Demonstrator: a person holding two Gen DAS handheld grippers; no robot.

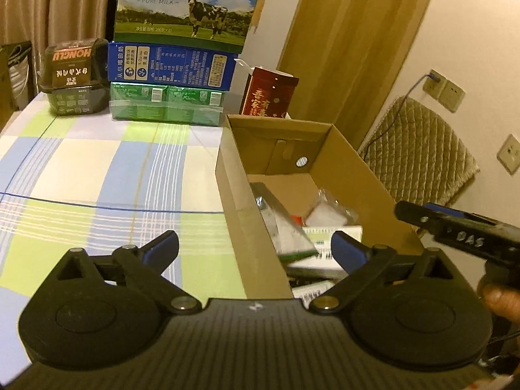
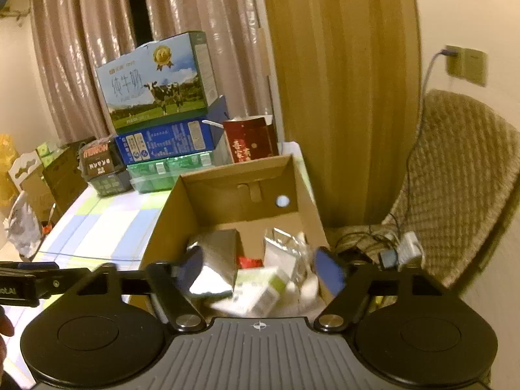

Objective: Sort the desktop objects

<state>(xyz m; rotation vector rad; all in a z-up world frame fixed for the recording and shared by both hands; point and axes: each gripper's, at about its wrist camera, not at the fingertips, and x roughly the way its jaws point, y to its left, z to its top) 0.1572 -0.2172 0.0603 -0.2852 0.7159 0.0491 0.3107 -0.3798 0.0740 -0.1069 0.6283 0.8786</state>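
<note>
An open cardboard box [image 1: 354, 165] stands on the right of the checked tablecloth; it also shows in the right wrist view [image 2: 182, 208]. Inside lie a silver packet [image 2: 214, 260], a white and green carton [image 2: 260, 289], a clear plastic bag [image 2: 286, 247] and a small red item [image 2: 248, 262]. My left gripper [image 1: 256, 247] is open and empty, straddling the box's left wall. My right gripper [image 2: 260, 269] is open and empty above the box's contents. The right gripper also shows at the right edge of the left wrist view [image 1: 455, 227].
Stacked milk cartons [image 1: 182, 9], a blue box [image 1: 169, 66] and green packs [image 1: 165, 104] stand at the table's back with a dark package [image 1: 76, 78] and a red box [image 1: 269, 92]. A padded chair [image 2: 455, 178] with cables stands right of the table.
</note>
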